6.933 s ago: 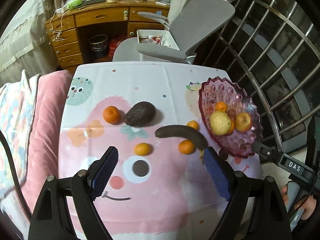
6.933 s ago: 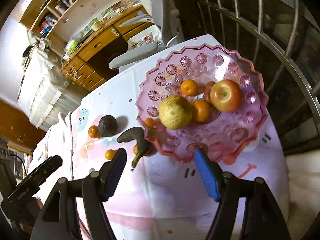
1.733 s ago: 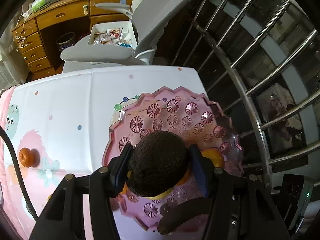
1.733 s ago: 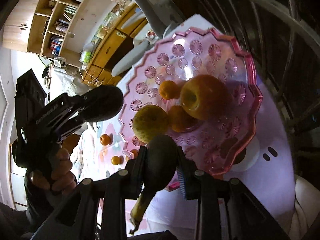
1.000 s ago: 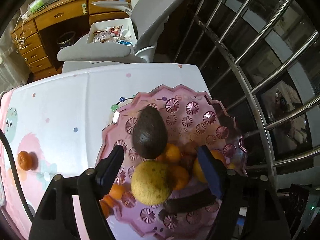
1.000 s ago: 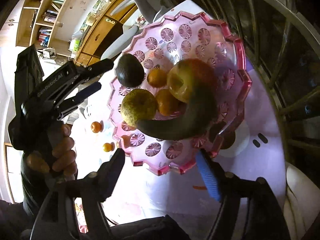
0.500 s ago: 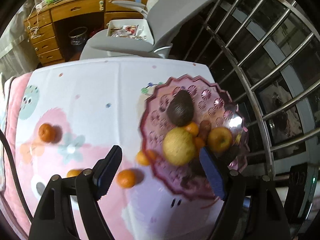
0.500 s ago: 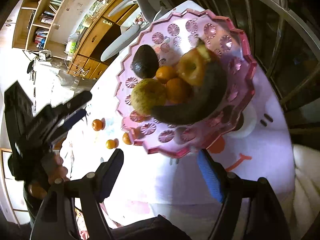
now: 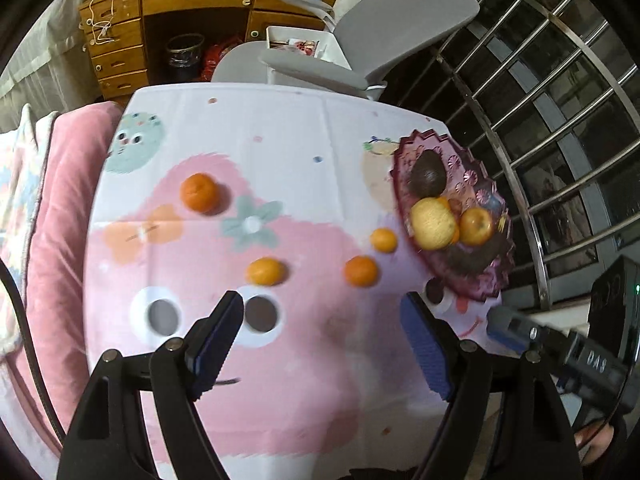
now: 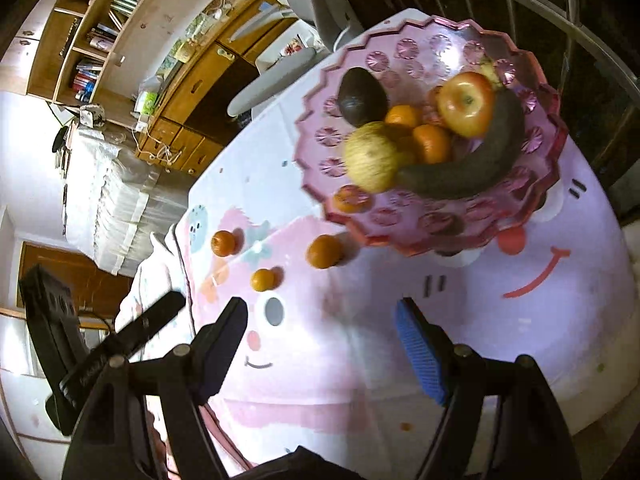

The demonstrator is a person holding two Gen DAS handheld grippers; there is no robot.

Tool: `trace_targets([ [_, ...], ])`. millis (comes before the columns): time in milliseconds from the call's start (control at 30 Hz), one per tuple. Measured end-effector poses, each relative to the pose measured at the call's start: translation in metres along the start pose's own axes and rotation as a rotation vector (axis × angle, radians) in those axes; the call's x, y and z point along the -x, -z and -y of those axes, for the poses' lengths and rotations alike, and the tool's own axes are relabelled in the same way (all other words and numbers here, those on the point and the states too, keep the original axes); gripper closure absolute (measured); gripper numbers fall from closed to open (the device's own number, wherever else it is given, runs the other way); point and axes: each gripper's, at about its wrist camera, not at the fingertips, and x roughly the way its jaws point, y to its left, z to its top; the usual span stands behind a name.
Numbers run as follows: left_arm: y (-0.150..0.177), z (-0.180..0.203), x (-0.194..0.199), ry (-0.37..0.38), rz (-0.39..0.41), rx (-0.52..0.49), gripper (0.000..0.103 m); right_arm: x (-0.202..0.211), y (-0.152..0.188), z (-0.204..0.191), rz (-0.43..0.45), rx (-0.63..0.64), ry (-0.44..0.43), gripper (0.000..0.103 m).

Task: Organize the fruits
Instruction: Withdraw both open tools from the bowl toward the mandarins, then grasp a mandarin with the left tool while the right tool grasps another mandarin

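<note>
I'm looking at the table [image 9: 280, 152] under its pink cartoon cloth, with the pink glass dish [image 10: 532, 184] sitting at its right edge by the railing. The dish is holding the avocado [image 10: 362, 96], a pale round fruit [image 10: 370, 156], the apple [image 10: 466, 102], a dark banana [image 10: 476, 168] and a couple of oranges.

Four oranges are lying loose on the cloth. The far one [image 9: 200, 198] is sitting well apart to the left. The middle one [image 9: 266, 271] is sitting just ahead of my left tongs [image 9: 320, 344]. Another orange [image 9: 361, 271] is lying near the dish, and the smallest [image 9: 383, 239] is resting just beside its rim.

Both tongs are empty. The left tongs are standing wide with nothing between the pads. The right tongs [image 10: 320, 344] are standing equally wide, hovering over bare cloth short of the dish.

My read: the next step is going for the loose oranges, one per side. I'm planning the left tongs for the middle orange and the right for the one near the dish. I'm wanting each orange centred between the pads before closing, with the pads coming down to the widest part, since round fruit is likely rolling off a high pinch. Left view is blurring, so I'm settling the hand before committing.
</note>
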Motion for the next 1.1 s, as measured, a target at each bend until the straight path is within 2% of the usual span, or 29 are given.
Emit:
trace_targets([
  [267,0.004,-0.06,0.02,-0.016,-0.032,-0.034,0.024,-0.015,0.031,-0.042,0.105,-0.001,0.043,0.026],
  [500,-0.007,-0.099,0.014,-0.035,-0.067,-0.029,0.024,-0.038,0.043,-0.071,0.125,0.038,0.072,0.026],
  [600,-0.016,-0.108,0.007,-0.041,-0.077,-0.022,0.024,-0.047,0.045,-0.082,0.136,0.097,0.098,0.026],
  [867,-0.035,-0.115,-0.035,-0.03,-0.118,0.026,0.024,-0.073,0.039,-0.078,0.184,0.202,0.203,0.029],
  [1100,-0.029,-0.092,-0.093,0.009,-0.212,0.006,0.024,-0.101,0.029,-0.058,0.204,0.275,0.281,0.041],
])
